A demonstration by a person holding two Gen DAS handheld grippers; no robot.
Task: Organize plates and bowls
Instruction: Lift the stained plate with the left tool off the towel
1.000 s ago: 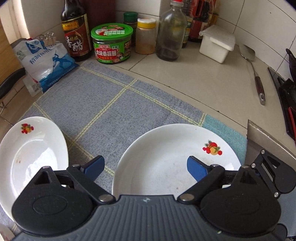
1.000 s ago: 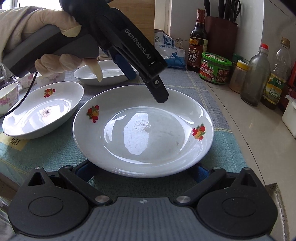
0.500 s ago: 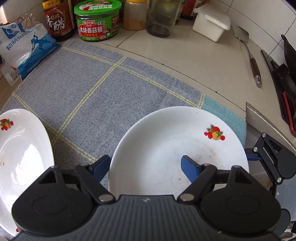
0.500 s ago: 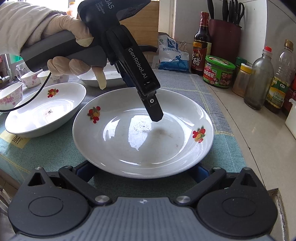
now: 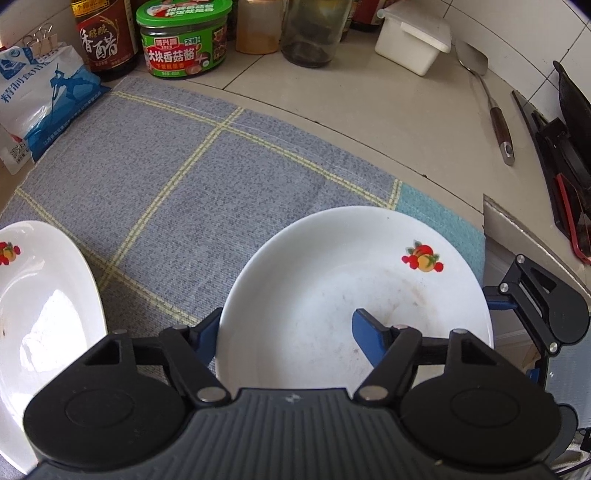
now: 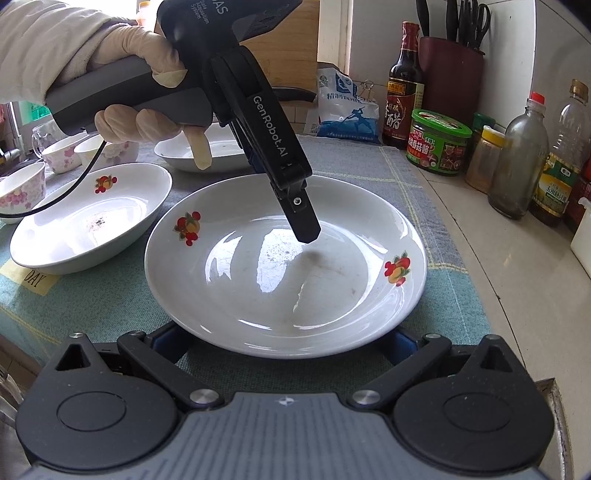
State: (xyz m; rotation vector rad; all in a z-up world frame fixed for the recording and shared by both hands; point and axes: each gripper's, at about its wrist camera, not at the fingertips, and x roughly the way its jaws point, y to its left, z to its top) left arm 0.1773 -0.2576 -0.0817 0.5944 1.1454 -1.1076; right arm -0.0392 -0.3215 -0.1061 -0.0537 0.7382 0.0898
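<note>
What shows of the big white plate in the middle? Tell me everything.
Round, shallow white plate, glossy, ceramic-looking, with two fruit decals on its rim and faint smudges inside. It lies flat on the checked grey cloth. The left claw is shut across its rim, one finger inside, one outside.

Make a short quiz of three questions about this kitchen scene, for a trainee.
1. True or false: the left gripper has one finger inside the plate and one outside its rim.
2. What colour is the lid of the jar beside the dark bottle? A green, B red, C blue.
3. Fill in: in the right wrist view, the plate shows ___ fruit prints.

Key: 1 true; 2 A; 3 two.
</note>
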